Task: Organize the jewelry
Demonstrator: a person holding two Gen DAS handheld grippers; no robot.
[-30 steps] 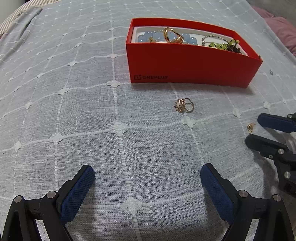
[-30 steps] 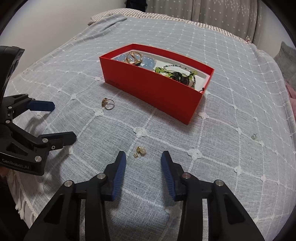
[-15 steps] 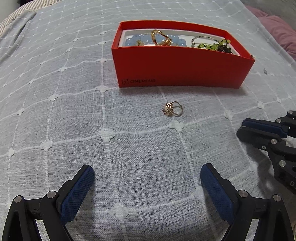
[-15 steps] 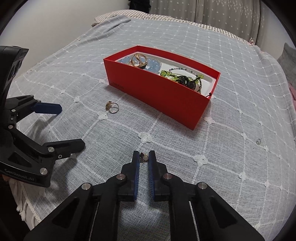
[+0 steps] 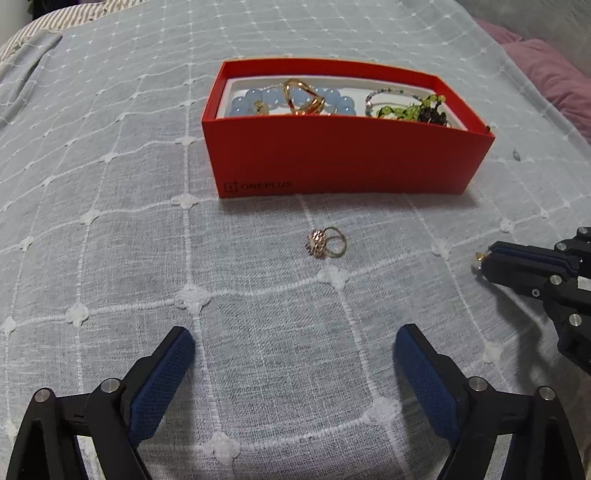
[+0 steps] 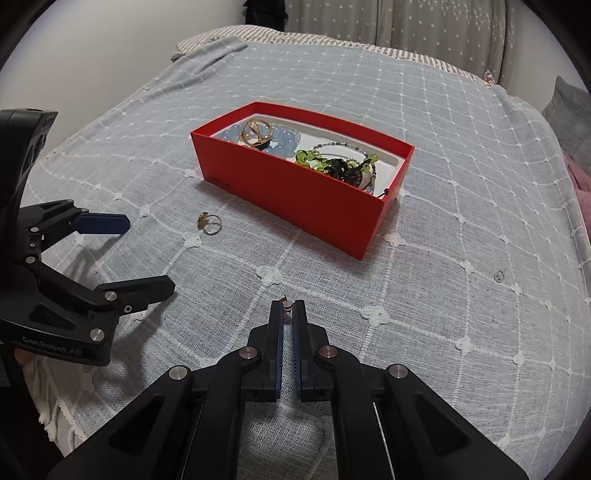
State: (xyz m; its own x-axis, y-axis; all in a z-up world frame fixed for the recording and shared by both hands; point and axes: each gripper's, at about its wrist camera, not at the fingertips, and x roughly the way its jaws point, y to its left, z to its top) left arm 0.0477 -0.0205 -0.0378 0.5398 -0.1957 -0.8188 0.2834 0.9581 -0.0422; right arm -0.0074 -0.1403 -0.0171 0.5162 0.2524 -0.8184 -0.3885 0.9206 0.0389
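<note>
A red box [image 5: 347, 162] [image 6: 295, 195] sits on the grey bedspread and holds blue beads [image 5: 251, 99], a gold bangle [image 5: 301, 98] and a green bead bracelet [image 5: 410, 109]. A gold ring [image 5: 327, 242] [image 6: 209, 222] lies on the cloth in front of the box. My left gripper [image 5: 293, 363] [image 6: 142, 254] is open and empty, a short way before the ring. My right gripper [image 6: 287, 310] [image 5: 484, 258] is shut on a small gold earring [image 6: 285, 303] [image 5: 479, 255] and holds it just above the cloth, right of the ring.
The bedspread [image 6: 461, 122] is grey with a white grid pattern. A pink pillow [image 5: 546, 70] lies at the far right. A small dark stud [image 6: 499, 275] [image 5: 515, 154] lies on the cloth right of the box. A curtain [image 6: 406, 22] hangs behind the bed.
My right gripper has closed on the small earring and lifted it off the cloth. My left gripper has shifted, so the ring and box sit more centrally in its view.
</note>
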